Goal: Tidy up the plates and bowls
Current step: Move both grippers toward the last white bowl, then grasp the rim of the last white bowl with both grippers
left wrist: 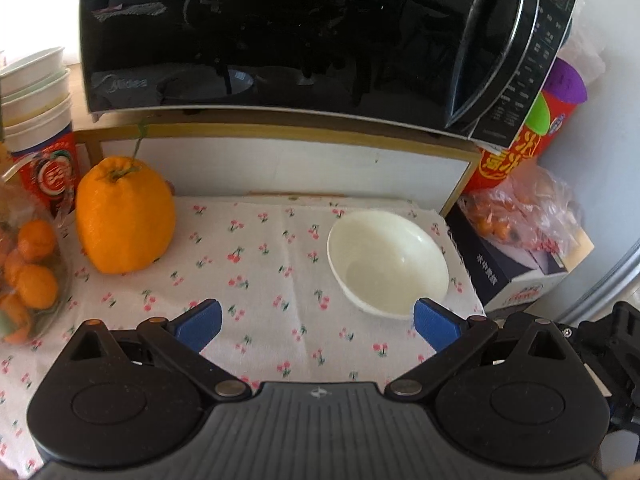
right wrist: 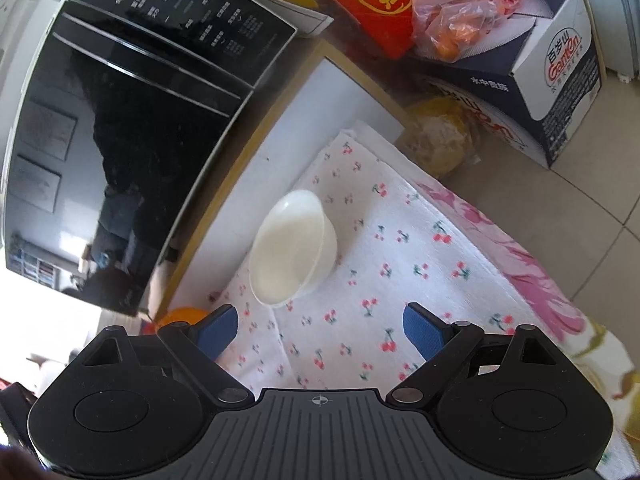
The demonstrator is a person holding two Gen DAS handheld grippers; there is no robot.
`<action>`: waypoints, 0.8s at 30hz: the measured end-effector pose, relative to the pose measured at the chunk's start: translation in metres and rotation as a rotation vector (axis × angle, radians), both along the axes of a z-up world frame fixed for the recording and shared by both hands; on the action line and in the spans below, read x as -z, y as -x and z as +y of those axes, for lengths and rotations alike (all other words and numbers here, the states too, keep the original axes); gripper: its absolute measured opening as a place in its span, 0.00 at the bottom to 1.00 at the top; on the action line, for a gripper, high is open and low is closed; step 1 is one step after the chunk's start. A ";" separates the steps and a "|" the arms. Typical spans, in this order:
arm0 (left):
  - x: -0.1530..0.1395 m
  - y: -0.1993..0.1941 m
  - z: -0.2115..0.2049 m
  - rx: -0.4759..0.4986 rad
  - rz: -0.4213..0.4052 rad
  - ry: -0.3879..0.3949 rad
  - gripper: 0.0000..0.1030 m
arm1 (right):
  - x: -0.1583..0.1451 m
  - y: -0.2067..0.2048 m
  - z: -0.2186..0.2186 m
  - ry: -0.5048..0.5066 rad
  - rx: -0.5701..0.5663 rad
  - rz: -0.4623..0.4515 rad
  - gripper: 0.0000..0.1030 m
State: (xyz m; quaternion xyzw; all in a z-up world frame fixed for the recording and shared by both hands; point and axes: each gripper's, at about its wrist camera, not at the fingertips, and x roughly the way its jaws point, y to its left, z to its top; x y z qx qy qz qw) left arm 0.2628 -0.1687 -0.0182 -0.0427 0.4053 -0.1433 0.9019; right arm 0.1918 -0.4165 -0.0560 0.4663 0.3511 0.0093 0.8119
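Left gripper: blue pads spread wide, nothing between them, above the cherry-print cloth.
Right gripper: pads apart too, empty.
Bowl: white, upright on the cloth, just ahead of the left gripper's right-hand pad; ahead and slightly left of the right gripper.
Overhead: black microwave on a shelf above the bowl.
Left side: big orange fruit, bagged tangerines, stacked paper bowls.
Right side: dark carton topped with a plastic bag.
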 end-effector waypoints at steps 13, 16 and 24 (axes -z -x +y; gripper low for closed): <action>0.021 -0.046 -0.006 -0.001 0.008 0.118 0.69 | 0.023 -0.013 0.005 0.019 0.064 0.030 0.61; 0.027 -0.055 -0.007 -0.014 0.018 0.129 0.56 | 0.029 -0.031 0.003 -0.010 0.070 0.072 0.53; 0.040 -0.063 -0.018 0.005 0.063 0.100 0.15 | 0.058 -0.064 0.002 -0.117 0.082 0.057 0.27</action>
